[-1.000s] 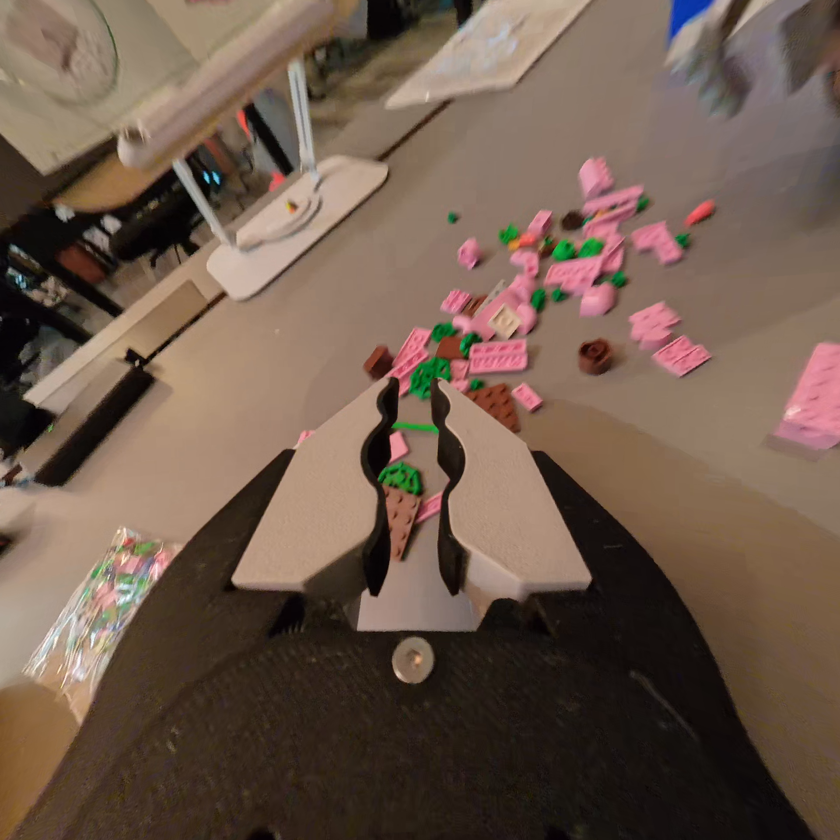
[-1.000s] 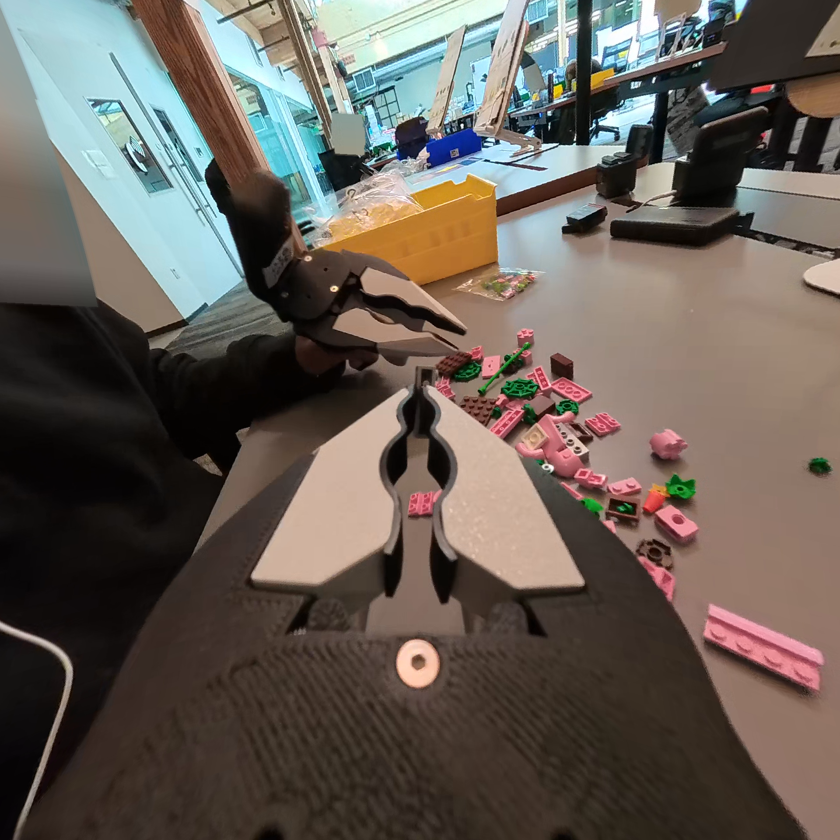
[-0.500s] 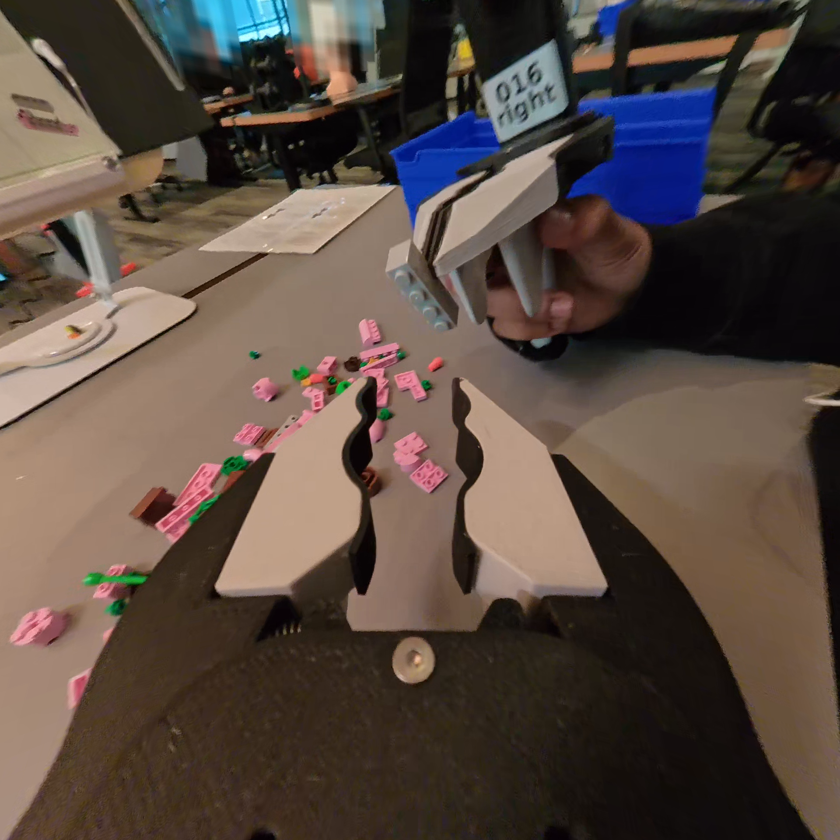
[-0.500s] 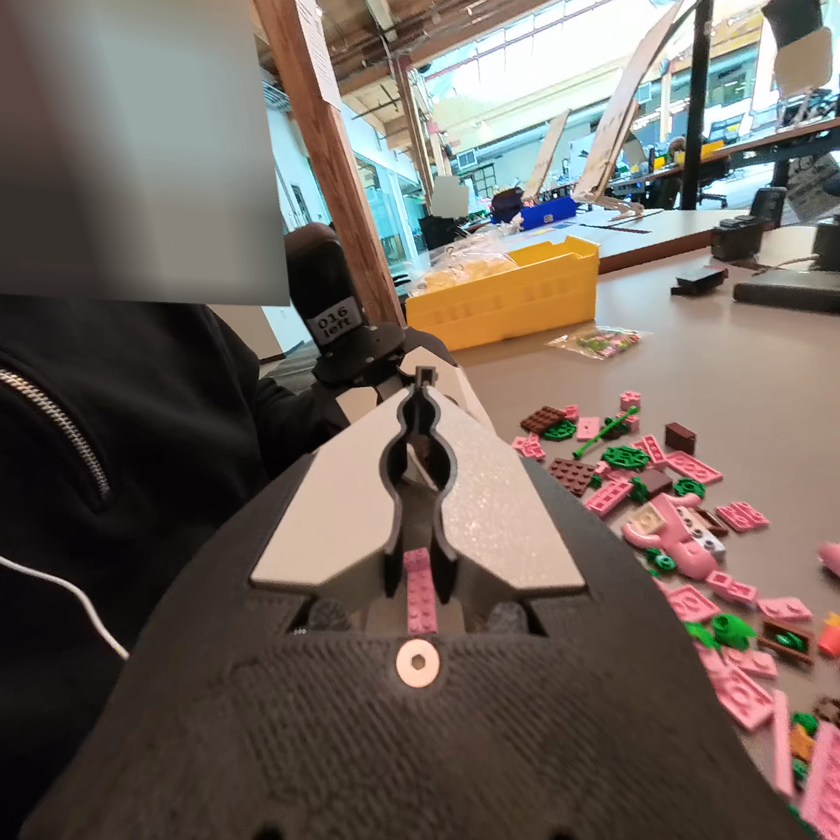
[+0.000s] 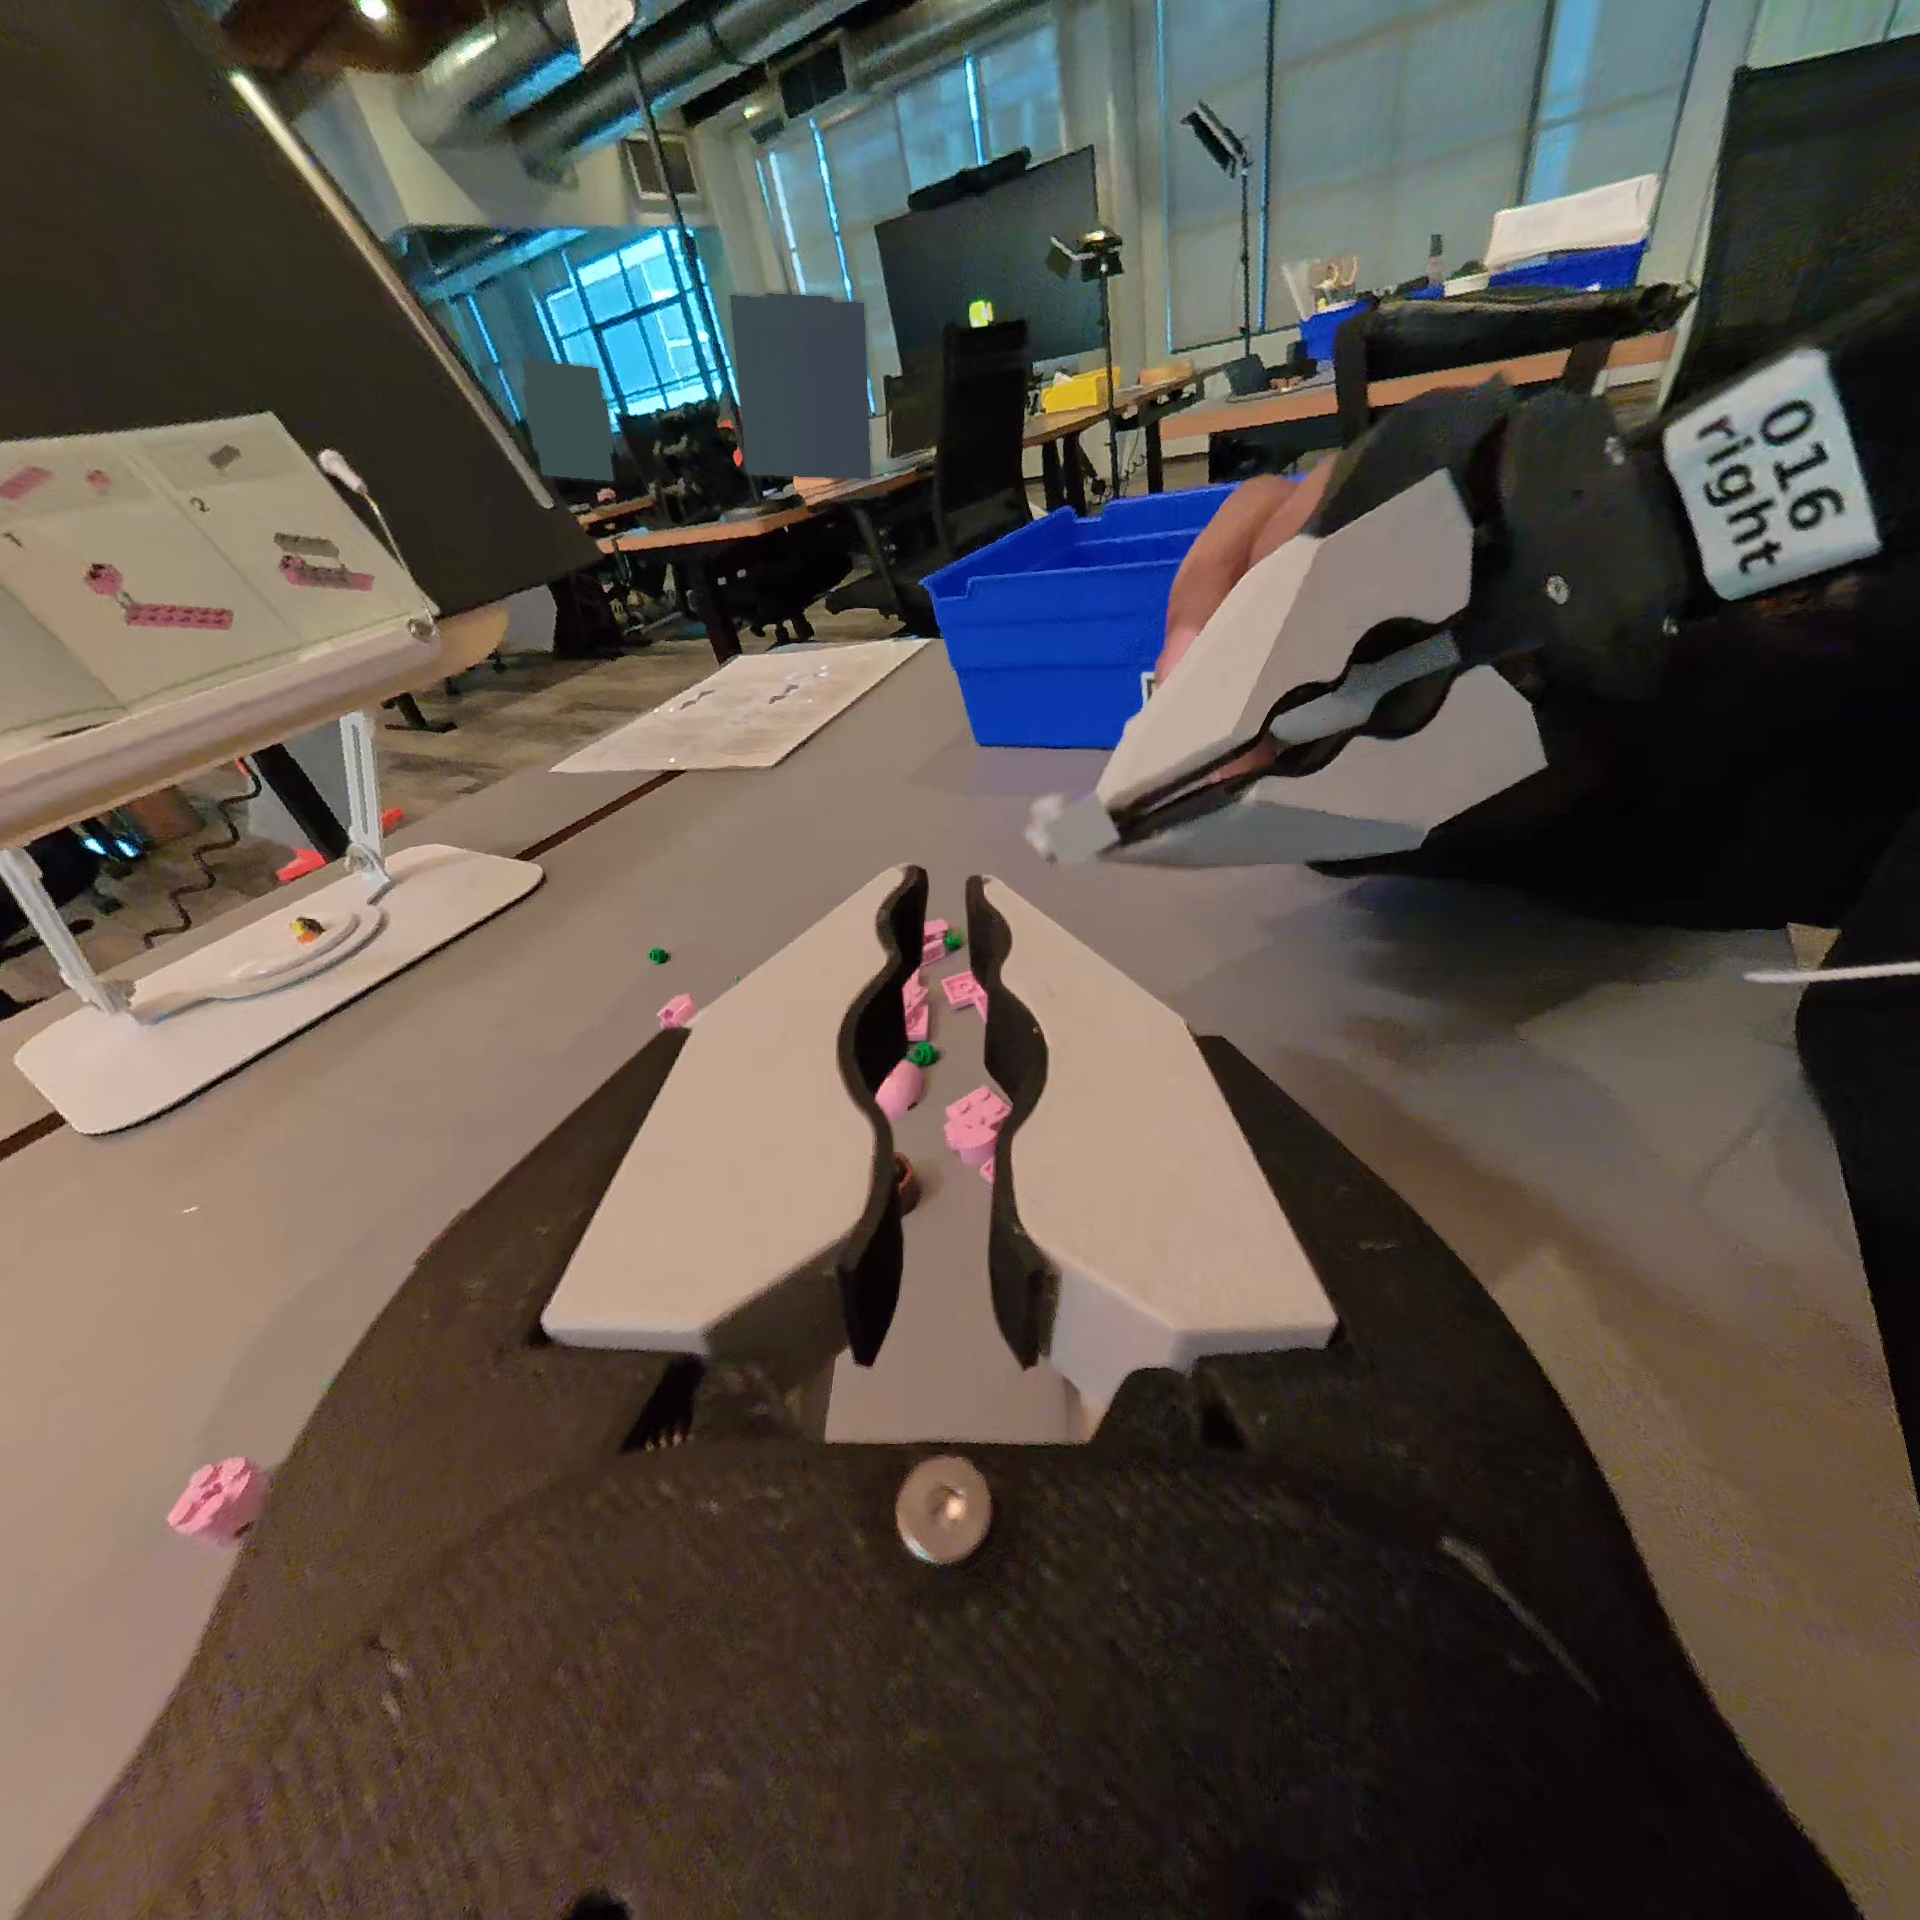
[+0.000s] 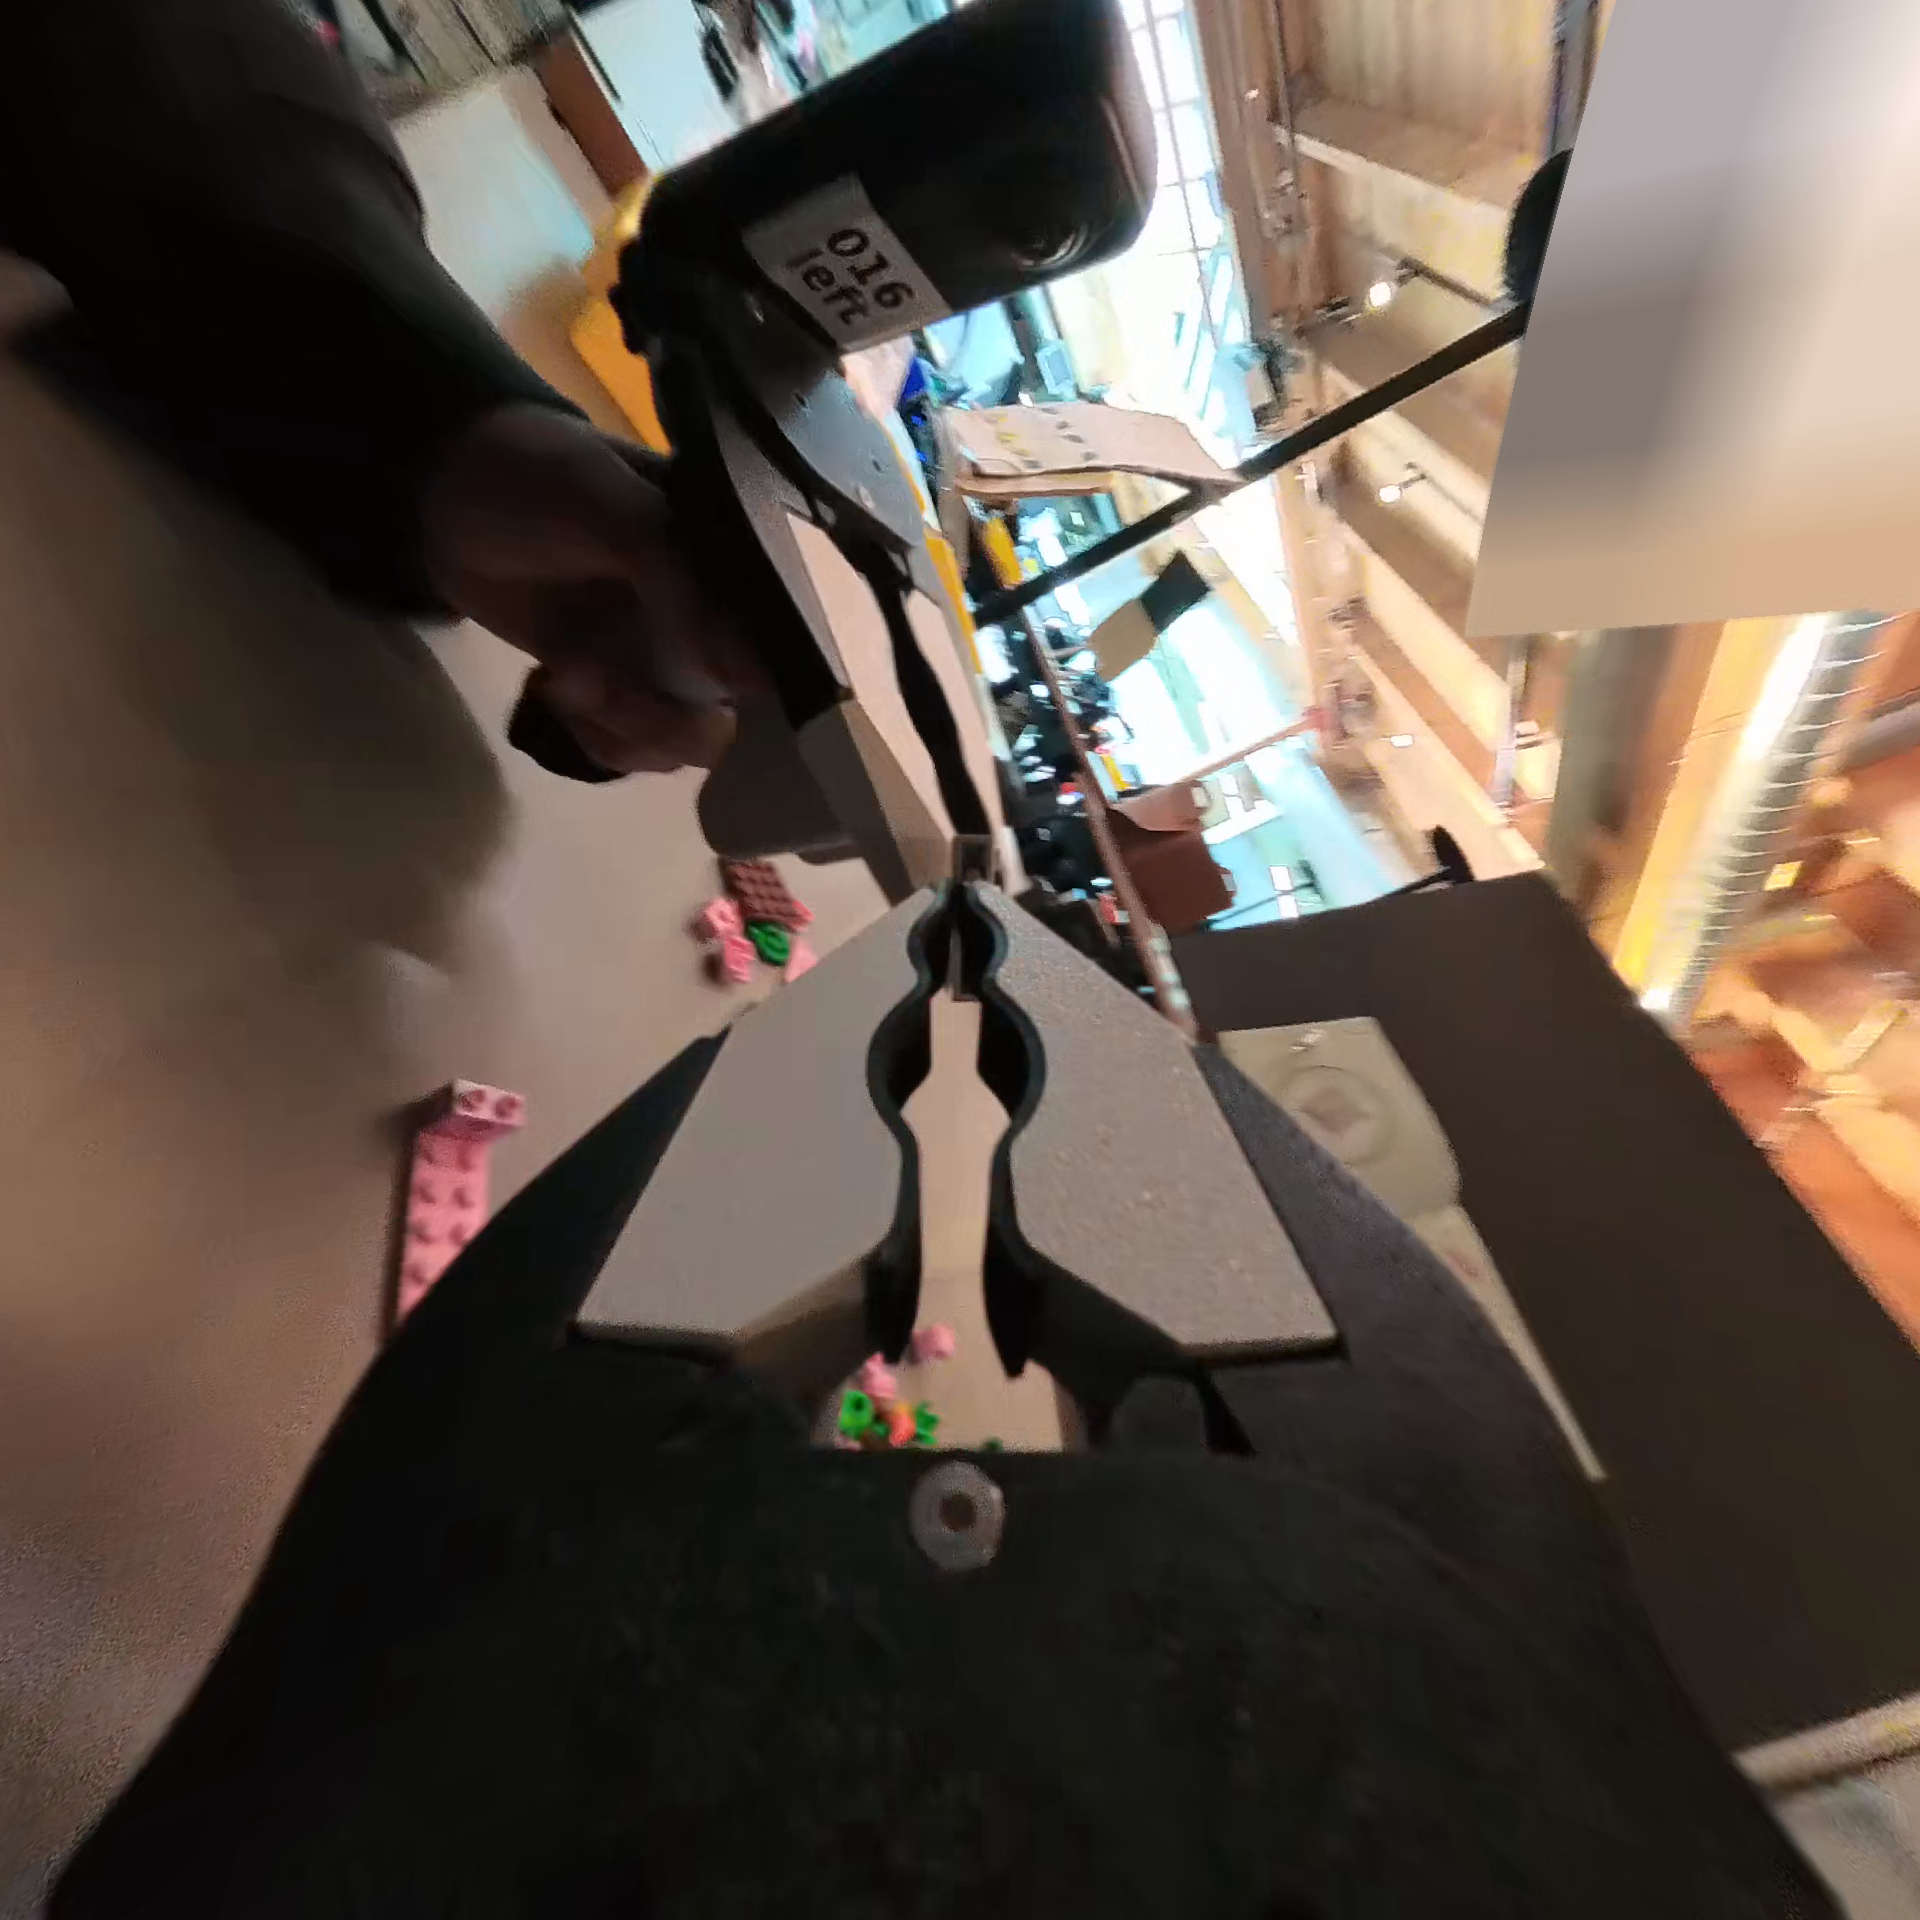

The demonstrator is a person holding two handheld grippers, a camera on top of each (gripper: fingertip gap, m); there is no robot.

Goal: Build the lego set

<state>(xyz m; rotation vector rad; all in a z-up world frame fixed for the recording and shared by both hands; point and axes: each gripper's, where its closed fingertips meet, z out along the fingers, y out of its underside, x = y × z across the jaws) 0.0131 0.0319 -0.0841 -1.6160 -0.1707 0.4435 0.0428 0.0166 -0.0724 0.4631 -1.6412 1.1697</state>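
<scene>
My right gripper (image 6: 961,899) is shut on a small grey brick (image 6: 975,862), which sticks out past its tips. The left wrist view shows the same, with the right gripper (image 5: 1107,831) held on its side above the table and the grey brick (image 5: 1065,828) at its tip. My left gripper (image 5: 948,883) has its jaws a narrow slit apart with nothing between them. It sits just below and left of the brick, not touching it. In the right wrist view the left gripper (image 6: 961,821) points at the brick from above.
Loose pink, green and brown pieces (image 5: 977,1122) lie on the grey table (image 5: 520,1091). A long pink plate (image 6: 447,1184) and a brown plate (image 6: 767,894) lie there too. An instruction booklet (image 5: 187,561) stands at the left, a blue bin (image 5: 1049,623) behind. Both grippers' tips are close together, under 4 cm apart.
My left gripper swung up from the pile toward the right gripper; its jaws opened wide, then narrowed on nothing. The right gripper rolled onto its side, still shut on the grey brick.
</scene>
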